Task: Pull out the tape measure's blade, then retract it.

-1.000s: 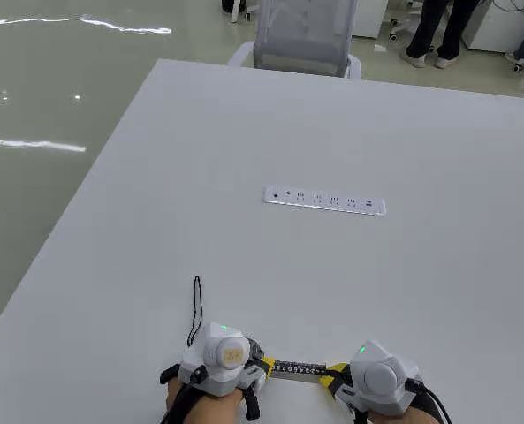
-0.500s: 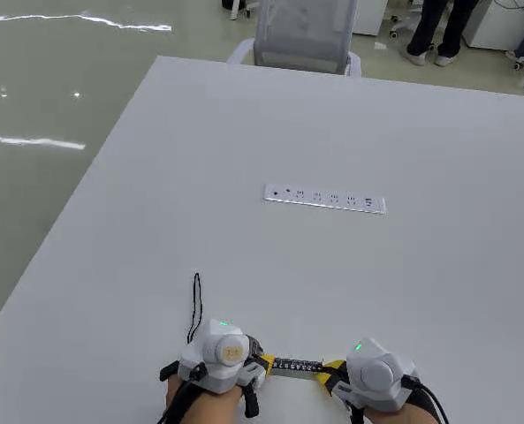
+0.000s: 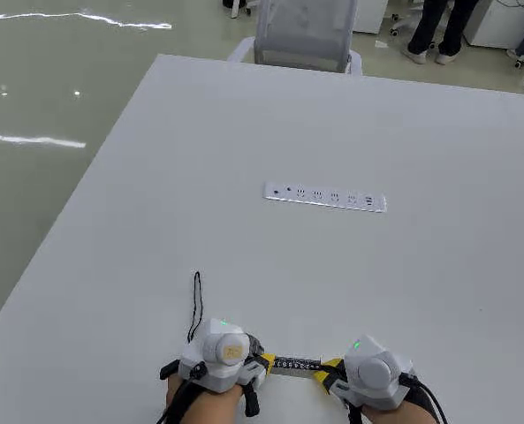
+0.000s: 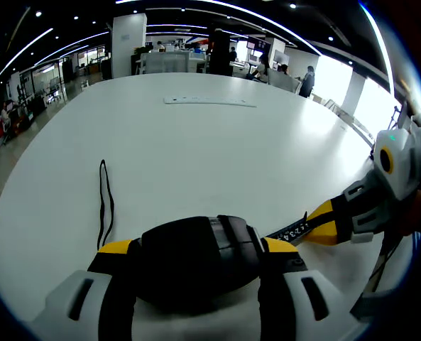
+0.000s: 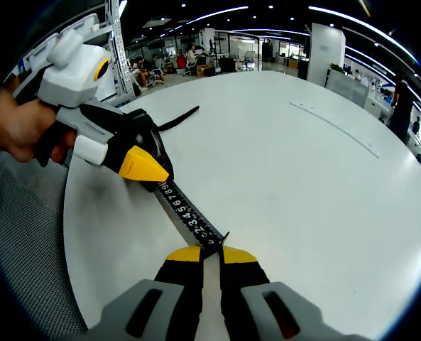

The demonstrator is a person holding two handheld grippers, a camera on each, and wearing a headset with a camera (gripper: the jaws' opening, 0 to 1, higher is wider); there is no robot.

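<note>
A black tape measure case (image 4: 196, 259) sits gripped between the yellow-tipped jaws of my left gripper (image 3: 254, 362), near the table's front edge. Its black wrist cord (image 3: 195, 309) lies on the table beyond it. A short length of black blade with white numbers (image 5: 189, 214) runs from the case (image 5: 148, 142) to my right gripper (image 5: 211, 250), which is shut on the blade's end hook. In the head view the blade (image 3: 292, 364) spans the small gap between the left gripper and the right gripper (image 3: 325, 371).
A white power strip (image 3: 324, 198) lies flat mid-table. A grey chair (image 3: 304, 35) stands at the far edge, with a person's legs (image 3: 438, 31) on the floor beyond. The white table (image 3: 332, 124) stretches wide ahead; its left edge drops to a shiny floor.
The two grippers have drawn slightly closer together, and the exposed stretch of blade between them is a little shorter.
</note>
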